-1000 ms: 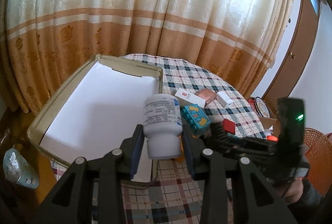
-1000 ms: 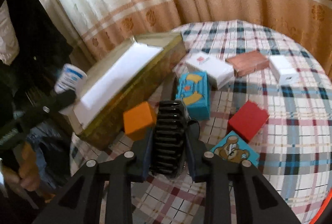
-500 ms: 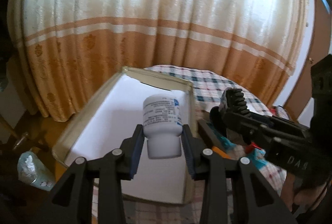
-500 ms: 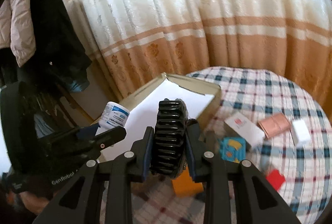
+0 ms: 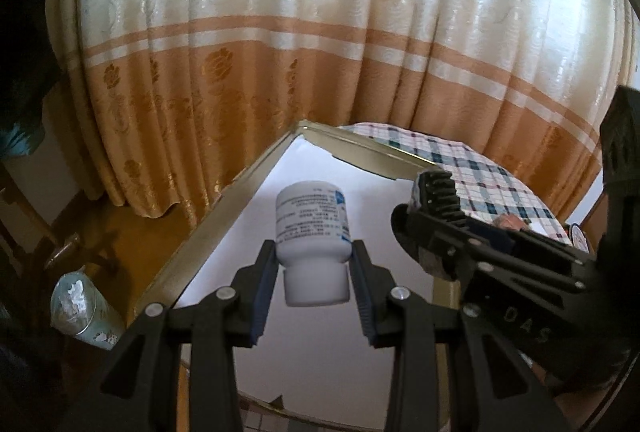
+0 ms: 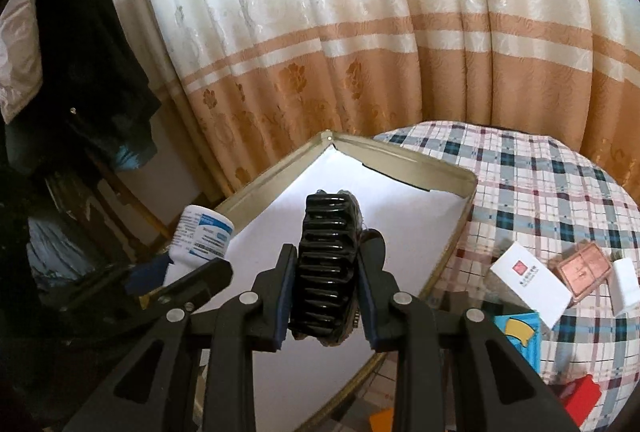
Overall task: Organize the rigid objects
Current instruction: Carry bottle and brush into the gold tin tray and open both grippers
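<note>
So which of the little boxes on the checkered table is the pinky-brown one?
The copper-pink box, lying between the long white box with a red logo and the small plain white box.

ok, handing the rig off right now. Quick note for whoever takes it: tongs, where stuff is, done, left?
Left tongs: shut on the white pill bottle, held upside down above the tray.
Right tongs: shut on the black ribbed part, also above the tray.
Tray: white floor, nothing visibly in it.
On the plaid table: white box with red logo, copper-pink box, small white box, blue carton, red block, orange block.
Done: both items picked up.
Left: probably set both down in the tray, then fetch the rest.
</note>
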Motion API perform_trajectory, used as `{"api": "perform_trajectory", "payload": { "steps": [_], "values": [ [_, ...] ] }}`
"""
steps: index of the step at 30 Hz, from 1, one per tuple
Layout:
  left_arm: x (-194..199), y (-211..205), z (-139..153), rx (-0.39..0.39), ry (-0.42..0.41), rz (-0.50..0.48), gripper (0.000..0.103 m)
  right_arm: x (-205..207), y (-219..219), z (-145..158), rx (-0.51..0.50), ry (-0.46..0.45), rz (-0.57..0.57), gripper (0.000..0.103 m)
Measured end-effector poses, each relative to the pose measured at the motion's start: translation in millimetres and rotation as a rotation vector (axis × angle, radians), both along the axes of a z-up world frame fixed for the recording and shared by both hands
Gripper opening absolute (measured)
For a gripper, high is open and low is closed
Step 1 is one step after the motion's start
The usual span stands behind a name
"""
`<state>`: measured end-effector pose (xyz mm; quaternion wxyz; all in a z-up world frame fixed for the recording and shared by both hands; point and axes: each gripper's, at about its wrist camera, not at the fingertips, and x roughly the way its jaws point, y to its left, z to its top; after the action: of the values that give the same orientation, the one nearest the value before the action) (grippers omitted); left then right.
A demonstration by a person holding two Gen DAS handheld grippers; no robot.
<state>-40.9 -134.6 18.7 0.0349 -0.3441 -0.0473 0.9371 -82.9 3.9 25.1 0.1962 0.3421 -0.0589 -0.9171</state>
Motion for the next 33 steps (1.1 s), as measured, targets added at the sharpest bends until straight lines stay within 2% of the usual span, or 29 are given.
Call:
{"api": "perform_trajectory", "payload": {
  "steps": [4, 17, 30, 33],
  "values": [
    [-5, -2, -3, -0.035, 0.002, 0.028, 0.036, -8, -3, -8, 0.006, -0.023, -0.007, 0.031],
    [-17, -6, -19, -0.063, -0.055, 0.077, 0.036, -19, -9, -23, 0.005, -0.065, 0.001, 0.032],
    [-21, -7, -27, -0.095, -0.081, 0.110, 0.036, -22, -8, -30, -0.023, -0.067, 0.010, 0.032],
    [-21, -7, -26, -0.104, -0.081, 0.132, 0.042, -18, -5, -24, -0.060, -0.048, 0.019, 0.037]
  ]
}}
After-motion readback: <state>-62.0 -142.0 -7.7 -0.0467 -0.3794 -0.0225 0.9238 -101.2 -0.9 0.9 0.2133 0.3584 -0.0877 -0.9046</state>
